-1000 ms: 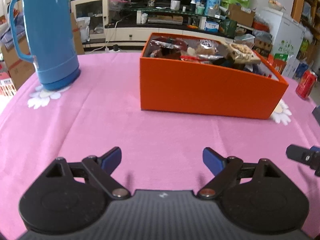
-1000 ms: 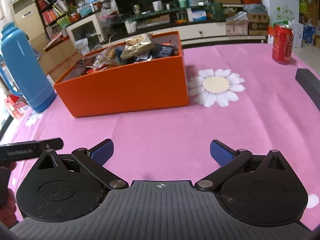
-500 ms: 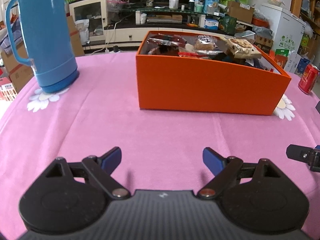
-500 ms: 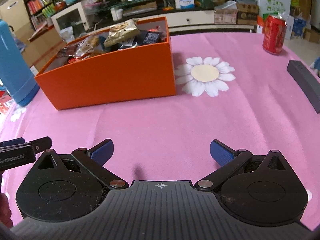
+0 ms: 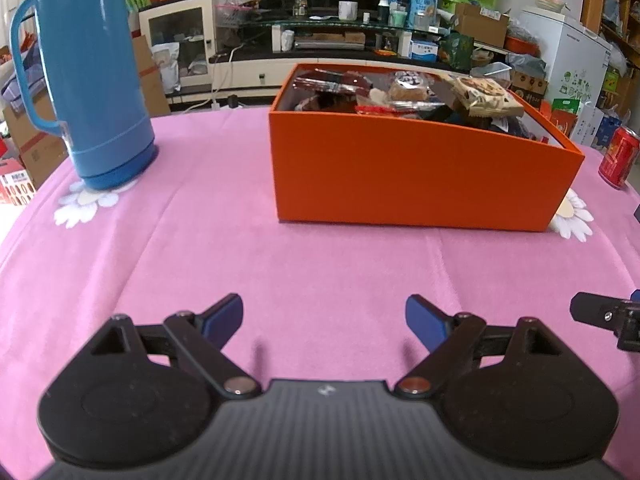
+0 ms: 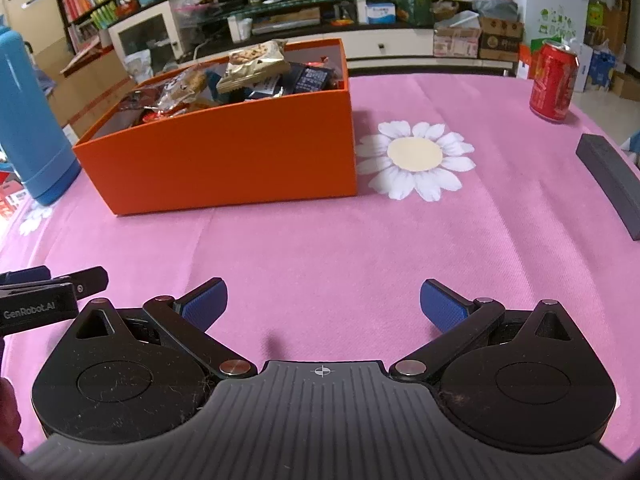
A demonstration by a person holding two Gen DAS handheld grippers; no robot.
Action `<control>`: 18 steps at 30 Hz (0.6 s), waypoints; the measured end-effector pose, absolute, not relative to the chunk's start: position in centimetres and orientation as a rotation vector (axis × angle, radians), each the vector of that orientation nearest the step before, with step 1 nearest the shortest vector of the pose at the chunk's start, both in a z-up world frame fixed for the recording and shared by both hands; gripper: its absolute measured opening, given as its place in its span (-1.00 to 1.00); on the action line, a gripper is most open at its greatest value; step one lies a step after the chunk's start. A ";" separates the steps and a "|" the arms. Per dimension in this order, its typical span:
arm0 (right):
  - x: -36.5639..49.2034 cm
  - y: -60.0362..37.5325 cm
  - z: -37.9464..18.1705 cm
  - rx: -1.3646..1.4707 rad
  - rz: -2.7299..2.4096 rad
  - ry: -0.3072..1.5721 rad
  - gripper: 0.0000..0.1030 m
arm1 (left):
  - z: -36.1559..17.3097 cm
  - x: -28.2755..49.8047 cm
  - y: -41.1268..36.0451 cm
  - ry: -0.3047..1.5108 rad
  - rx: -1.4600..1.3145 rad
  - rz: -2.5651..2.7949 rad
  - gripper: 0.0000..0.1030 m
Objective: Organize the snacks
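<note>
An orange box (image 5: pixel 416 176) (image 6: pixel 224 160) full of wrapped snack packets (image 5: pixel 404 92) (image 6: pixel 248 68) stands on the pink tablecloth, well ahead of both grippers. My left gripper (image 5: pixel 324 322) hovers low over bare cloth in front of the box, open, nothing between its blue pads. My right gripper (image 6: pixel 324 306) is open too, over cloth to the right of the box's front, with nothing held. The left gripper's tip (image 6: pixel 52 286) shows at the left edge of the right wrist view.
A tall blue thermos (image 5: pixel 88 76) (image 6: pixel 28 128) stands left of the box. A red soda can (image 6: pixel 554 80) (image 5: pixel 618 158) sits far right. A dark grey bar (image 6: pixel 612 184) lies near the table's right edge. White daisy prints mark the cloth (image 6: pixel 416 160). Cluttered shelves fill the room behind.
The right wrist view has swung, so the box shifted left then back toward the centre. In the left wrist view the box now sits squarer and the thermos lower. Both grippers stayed open.
</note>
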State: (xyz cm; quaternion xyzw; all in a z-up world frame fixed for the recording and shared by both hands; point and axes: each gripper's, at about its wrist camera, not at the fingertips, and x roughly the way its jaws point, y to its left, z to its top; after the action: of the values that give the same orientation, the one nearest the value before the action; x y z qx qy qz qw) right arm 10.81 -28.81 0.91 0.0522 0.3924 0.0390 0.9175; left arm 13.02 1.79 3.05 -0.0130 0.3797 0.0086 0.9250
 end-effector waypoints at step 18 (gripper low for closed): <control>11.0 -28.5 0.8 0.097 0.086 0.818 0.82 | 3.0 13.2 2.1 0.762 -0.046 0.033 0.69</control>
State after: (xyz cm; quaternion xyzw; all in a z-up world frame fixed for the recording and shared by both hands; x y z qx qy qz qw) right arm 11.00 -28.52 0.78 0.0470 0.3976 0.0416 0.9154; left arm 13.17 2.14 3.02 -0.0223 0.3719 0.0159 0.9279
